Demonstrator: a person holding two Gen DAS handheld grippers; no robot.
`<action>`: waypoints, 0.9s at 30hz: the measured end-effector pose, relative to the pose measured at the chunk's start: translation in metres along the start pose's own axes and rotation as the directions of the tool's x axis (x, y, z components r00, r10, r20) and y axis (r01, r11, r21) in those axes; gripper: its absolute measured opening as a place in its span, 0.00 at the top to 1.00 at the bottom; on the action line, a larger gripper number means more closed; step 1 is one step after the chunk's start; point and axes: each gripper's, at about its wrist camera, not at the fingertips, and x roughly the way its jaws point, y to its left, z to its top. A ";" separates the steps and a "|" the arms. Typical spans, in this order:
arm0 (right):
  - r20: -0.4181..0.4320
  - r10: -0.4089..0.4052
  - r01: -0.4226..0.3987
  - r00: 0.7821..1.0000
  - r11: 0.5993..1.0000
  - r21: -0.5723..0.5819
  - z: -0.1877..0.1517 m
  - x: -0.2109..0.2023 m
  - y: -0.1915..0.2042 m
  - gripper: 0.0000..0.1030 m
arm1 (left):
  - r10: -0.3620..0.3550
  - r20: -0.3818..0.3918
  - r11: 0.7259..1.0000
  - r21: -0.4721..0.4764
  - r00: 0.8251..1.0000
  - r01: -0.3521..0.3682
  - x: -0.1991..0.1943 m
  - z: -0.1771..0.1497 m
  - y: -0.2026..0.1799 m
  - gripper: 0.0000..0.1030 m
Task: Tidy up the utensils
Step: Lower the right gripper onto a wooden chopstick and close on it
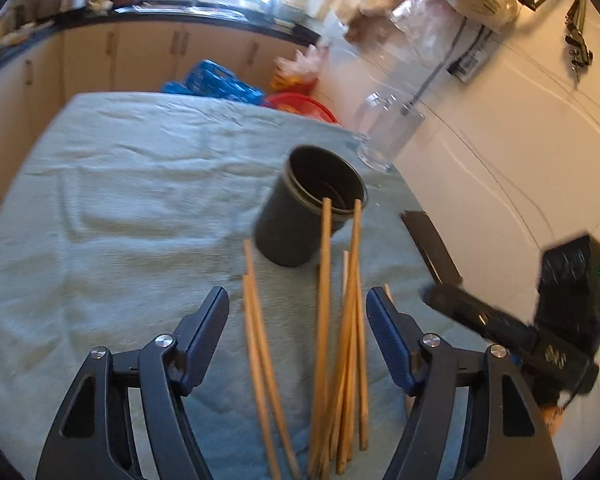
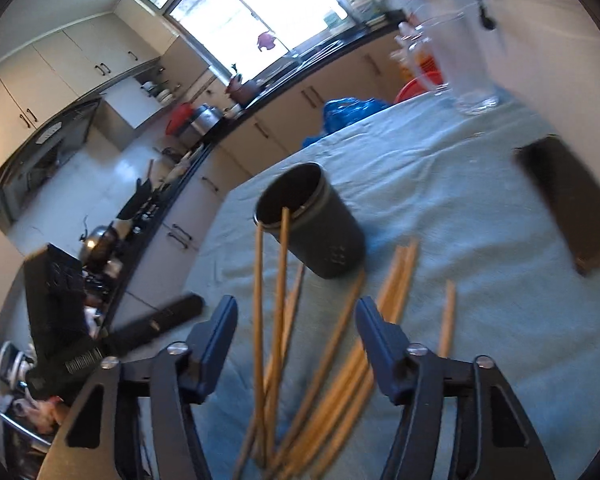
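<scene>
A black cylindrical cup (image 1: 308, 204) (image 2: 320, 224) stands on the pale green cloth (image 1: 120, 184). Several wooden chopsticks (image 1: 340, 340) (image 2: 332, 380) lie in a loose pile in front of it. Two of them (image 1: 325, 248) (image 2: 278, 280) reach up across the cup's rim; I cannot tell whether they rest on it. My left gripper (image 1: 298, 300) is open with the pile between its fingers, pads not touching. My right gripper (image 2: 296, 308) is also open around the sticks without pressing them. Its black housing (image 1: 560, 320) shows at the right of the left wrist view.
A clear glass jar (image 1: 388, 136) (image 2: 464, 64) stands behind the cup near the white wall. A dark flat object (image 1: 430, 244) (image 2: 568, 208) lies to the cup's right. A red bowl (image 1: 304, 104) and a blue bag (image 1: 216, 80) sit beyond the table's far edge. Kitchen counters lie behind.
</scene>
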 end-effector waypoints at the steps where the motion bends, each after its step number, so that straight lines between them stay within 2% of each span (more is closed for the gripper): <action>1: -0.010 0.017 -0.017 1.000 1.000 0.010 0.004 0.007 -0.001 0.45 | -0.008 -0.008 1.000 0.008 1.000 0.008 0.004 0.001 0.000 0.37; 6: -0.044 0.102 -0.099 0.994 0.993 0.064 0.017 0.038 -0.011 0.49 | -0.076 -0.034 0.997 0.018 0.997 0.077 0.019 0.001 0.003 0.37; 9: -0.054 0.111 -0.107 0.992 0.992 0.073 0.022 0.048 -0.011 0.49 | -0.097 -0.054 0.995 0.016 0.994 0.098 0.029 0.001 0.004 0.42; 16: -0.087 0.112 -0.106 0.990 0.992 0.074 0.029 0.064 -0.012 0.60 | -0.149 -0.104 0.989 -0.024 0.983 0.147 0.050 0.001 0.011 0.71; 19: -0.096 0.114 -0.108 0.989 0.992 0.066 0.029 0.069 -0.013 0.76 | -0.171 -0.115 0.985 -0.027 0.978 0.169 0.051 0.000 0.009 0.92; 21: -0.111 0.120 -0.113 0.987 0.992 0.062 0.030 0.072 -0.012 0.93 | -0.171 -0.112 0.985 -0.024 0.979 0.170 0.050 -0.001 0.007 0.94; 27: -0.094 0.097 -0.097 0.991 0.995 0.004 0.030 0.063 0.002 0.93 | -0.159 -0.074 0.987 -0.005 0.985 0.159 0.028 -0.002 0.002 0.94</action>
